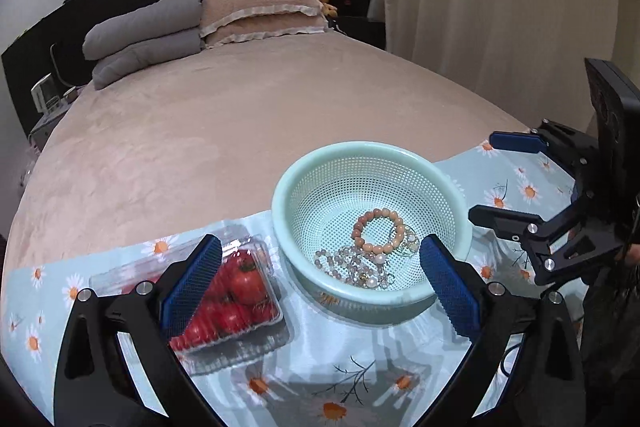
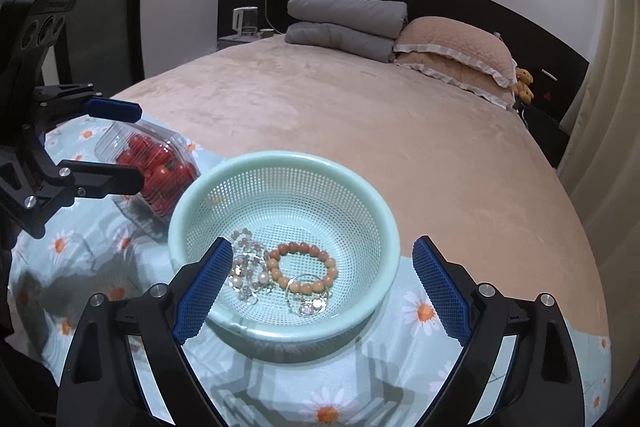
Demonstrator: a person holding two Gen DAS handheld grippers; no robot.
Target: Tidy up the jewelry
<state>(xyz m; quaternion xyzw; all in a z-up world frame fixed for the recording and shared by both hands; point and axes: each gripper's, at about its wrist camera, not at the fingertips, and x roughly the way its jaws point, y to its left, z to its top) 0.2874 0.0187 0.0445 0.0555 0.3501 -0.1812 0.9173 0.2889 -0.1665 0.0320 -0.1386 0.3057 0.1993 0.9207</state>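
Both hand-held grippers hover above the foot of a bed, each with its blue-padded jaws spread wide and nothing between them: the left gripper (image 1: 320, 285) sits over the gap between a clear tomato box and the strainer, and the right gripper (image 2: 322, 289) straddles the strainer's near rim.

Largest is the bed (image 1: 248, 131), a soft plush surface that will give under any downward push, so nothing on it stands firmly. Over its near end lies a thin daisy-print cloth (image 2: 424, 311), which looks slick and liable to slide or wrinkle. On the cloth stands the mint-green strainer (image 2: 280, 167), a light, stiff plastic bowl with tall perforated walls; it would probably tip or skate if a finger catches its rim. Just beside it is the tomato box (image 1: 236, 291), thin and crushable.

All the jewelry lies in the strainer's bottom. The peach bead bracelet (image 2: 304, 267) is a stiff-beaded, probably elastic loop, best pinched across one side of the ring. The tangle of pearl and grey-bead strands (image 2: 246, 267) is limp and slippery, likely to snag the mesh, so it should be lifted slowly. The thin rings (image 2: 310, 297) look hardest to grip.

Room is open above the strainer and across the bed beyond; the walls confine any sideways approach.
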